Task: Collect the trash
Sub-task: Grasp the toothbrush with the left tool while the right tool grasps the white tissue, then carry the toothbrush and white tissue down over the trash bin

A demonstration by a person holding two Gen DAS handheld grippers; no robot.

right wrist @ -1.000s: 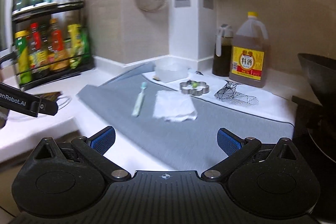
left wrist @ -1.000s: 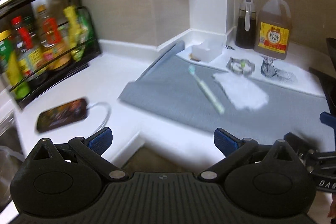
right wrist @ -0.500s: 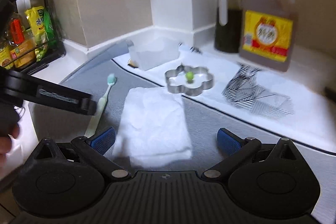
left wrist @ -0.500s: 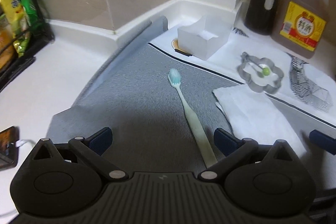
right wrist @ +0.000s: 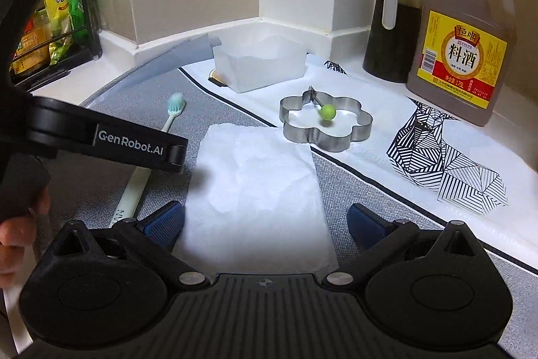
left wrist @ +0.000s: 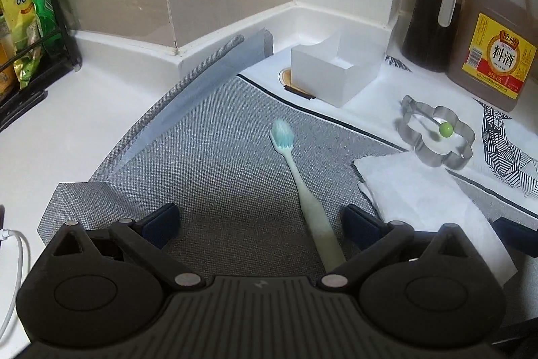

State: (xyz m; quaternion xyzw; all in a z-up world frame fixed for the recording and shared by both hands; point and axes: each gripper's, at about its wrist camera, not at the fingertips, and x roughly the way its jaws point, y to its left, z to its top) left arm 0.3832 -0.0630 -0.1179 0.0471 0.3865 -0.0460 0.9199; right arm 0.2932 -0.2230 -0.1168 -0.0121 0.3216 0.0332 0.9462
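Note:
A pale green toothbrush [left wrist: 304, 190] [right wrist: 173, 111] lies on the grey mat [left wrist: 208, 164] with its bristles pointing away. Its handle end runs between the fingers of my left gripper [left wrist: 260, 224], which is open just above the mat. A white paper tissue [right wrist: 259, 187] [left wrist: 427, 204] lies flat to the toothbrush's right. My right gripper [right wrist: 265, 224] is open, its fingers either side of the tissue's near part. A small white open box [left wrist: 333, 69] [right wrist: 257, 64] stands at the mat's far edge. The left gripper's body [right wrist: 101, 140] crosses the right wrist view.
A flower-shaped metal ring [right wrist: 326, 123] with a green ball sits behind the tissue. A dark sauce jug [right wrist: 393, 19] and a large cooking-wine bottle [right wrist: 465, 39] stand at the back right. A rack with packets [left wrist: 23, 22] is at the left. A hand [right wrist: 16, 231] holds the left gripper.
Both grippers have come forward and lower over the mat. The toothbrush handle now lies between the left fingers and the tissue between the right fingers.

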